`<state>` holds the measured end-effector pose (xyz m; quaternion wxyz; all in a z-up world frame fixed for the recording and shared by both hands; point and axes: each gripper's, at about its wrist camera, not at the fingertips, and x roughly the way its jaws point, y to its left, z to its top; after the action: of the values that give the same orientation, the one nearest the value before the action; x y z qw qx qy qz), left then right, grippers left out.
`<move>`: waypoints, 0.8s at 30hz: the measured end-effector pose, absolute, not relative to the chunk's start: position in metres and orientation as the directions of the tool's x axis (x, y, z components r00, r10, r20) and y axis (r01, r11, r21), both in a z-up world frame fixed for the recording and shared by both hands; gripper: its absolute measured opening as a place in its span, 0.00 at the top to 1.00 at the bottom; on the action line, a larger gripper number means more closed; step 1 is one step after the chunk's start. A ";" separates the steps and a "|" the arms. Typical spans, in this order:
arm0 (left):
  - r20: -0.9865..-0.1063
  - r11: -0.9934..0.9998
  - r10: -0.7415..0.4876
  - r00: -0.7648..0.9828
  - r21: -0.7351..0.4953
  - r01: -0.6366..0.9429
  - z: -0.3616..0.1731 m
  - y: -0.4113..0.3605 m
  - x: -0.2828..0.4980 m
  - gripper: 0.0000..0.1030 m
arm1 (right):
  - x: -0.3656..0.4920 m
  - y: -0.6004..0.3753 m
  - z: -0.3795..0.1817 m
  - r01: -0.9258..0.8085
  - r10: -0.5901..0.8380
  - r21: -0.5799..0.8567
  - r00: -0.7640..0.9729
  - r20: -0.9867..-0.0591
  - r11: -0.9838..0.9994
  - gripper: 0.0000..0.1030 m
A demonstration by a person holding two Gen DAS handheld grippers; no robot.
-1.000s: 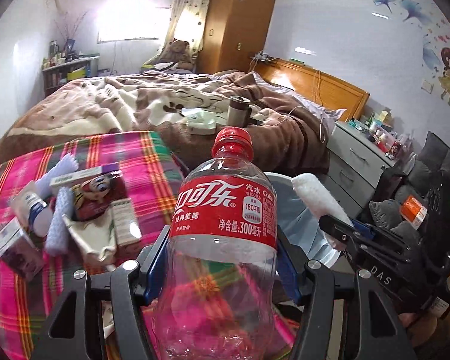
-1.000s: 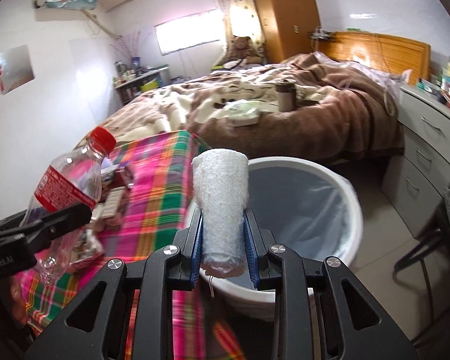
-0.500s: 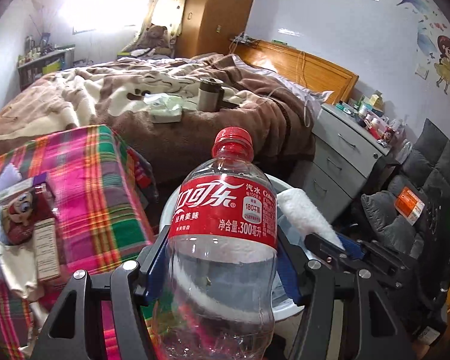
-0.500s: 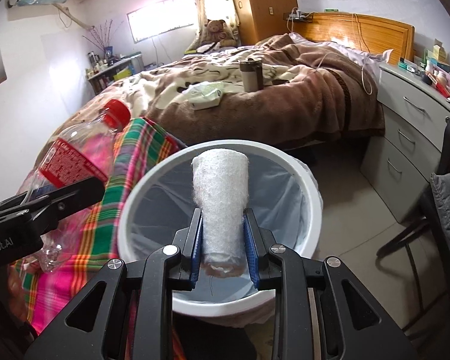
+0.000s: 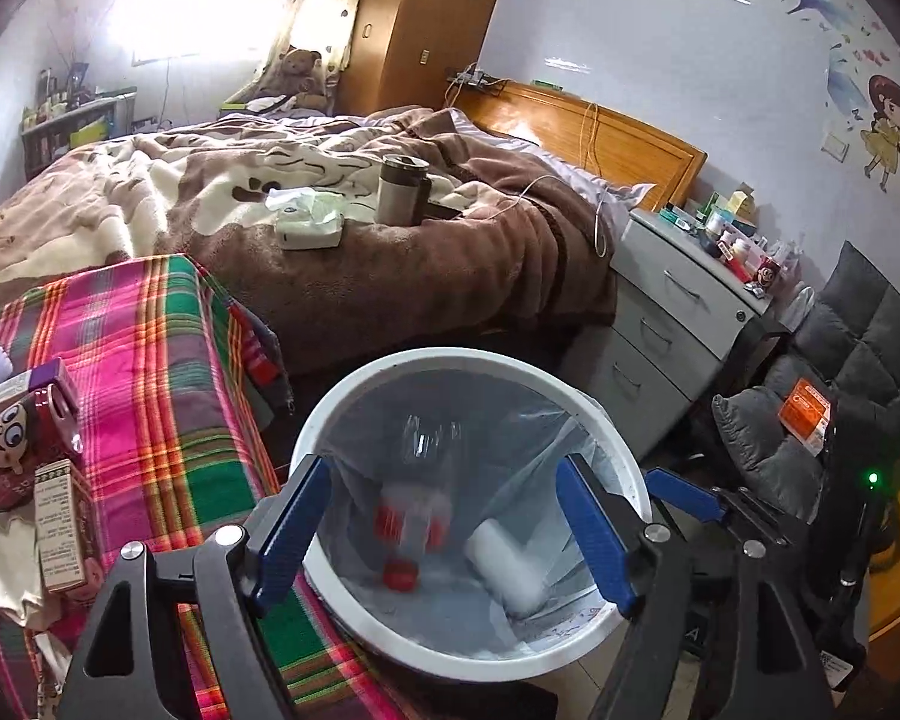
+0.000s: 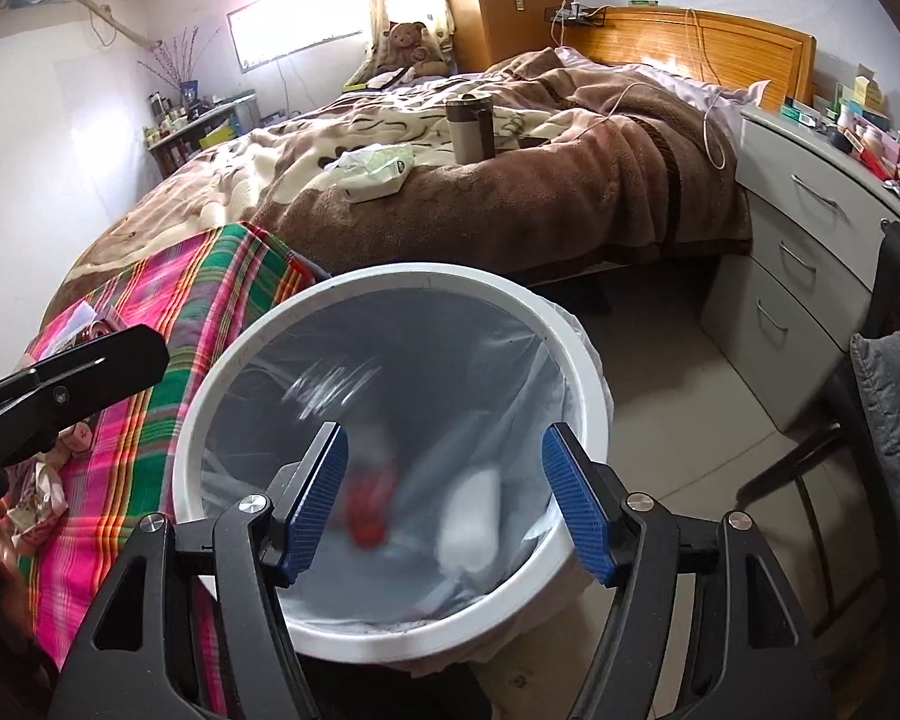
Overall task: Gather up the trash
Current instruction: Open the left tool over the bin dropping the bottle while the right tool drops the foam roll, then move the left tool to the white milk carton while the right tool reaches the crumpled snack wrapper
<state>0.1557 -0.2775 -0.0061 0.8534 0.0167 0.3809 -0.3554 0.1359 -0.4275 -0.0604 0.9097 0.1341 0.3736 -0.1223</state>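
Gaping wide and empty above the bin (image 5: 606, 414), left claw (image 5: 444, 534) and right claw (image 6: 444, 504).

Hardly anything here can be read. The clear plastic bottle with the red label (image 5: 413, 513), down in the white round bin (image 5: 354, 396), is blurred, so its print is illegible. The slim cardboard box (image 5: 60, 531) on the plaid cloth at near left carries lines too small to read. The orange tag (image 5: 805, 414) on the grey padded chair at right shows only unreadable marks.
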 end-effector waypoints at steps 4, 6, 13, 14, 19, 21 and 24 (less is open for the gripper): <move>-0.648 0.759 -0.589 0.483 -0.239 0.605 0.002 -0.263 0.151 0.25 | 0.134 -0.424 -0.057 0.314 -0.114 0.162 0.702 -0.703 0.935 0.33; -0.645 0.773 -0.577 0.501 -0.233 0.590 0.005 -0.251 0.149 0.25 | 0.133 -0.420 -0.055 0.304 -0.105 0.168 0.710 -0.696 0.938 0.33; -0.621 0.825 -0.526 0.582 -0.204 0.527 0.015 -0.201 0.136 0.25 | 0.131 -0.391 -0.046 0.234 -0.043 0.203 0.749 -0.661 0.951 0.33; -0.615 0.834 -0.515 0.598 -0.198 0.515 0.016 -0.192 0.134 0.25 | 0.131 -0.387 -0.045 0.222 -0.033 0.207 0.754 -0.656 0.953 0.33; -0.590 0.877 -0.462 0.662 -0.193 0.440 0.021 -0.142 0.127 0.25 | 0.133 -0.352 -0.041 0.141 0.032 0.217 0.767 -0.640 0.966 0.33; -0.580 0.893 -0.435 0.688 -0.181 0.412 0.022 -0.123 0.124 0.25 | 0.134 -0.339 -0.041 0.111 0.054 0.217 0.769 -0.637 0.970 0.33; -0.580 0.912 -0.400 0.710 -0.175 0.371 0.021 -0.095 0.122 0.25 | 0.136 -0.324 -0.041 0.080 0.086 0.229 0.769 -0.633 0.970 0.33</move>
<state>0.1219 -0.0954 0.0206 0.9243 -0.0225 0.3190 -0.2085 0.1360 -0.3241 -0.0410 0.9326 0.1222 0.3397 0.0016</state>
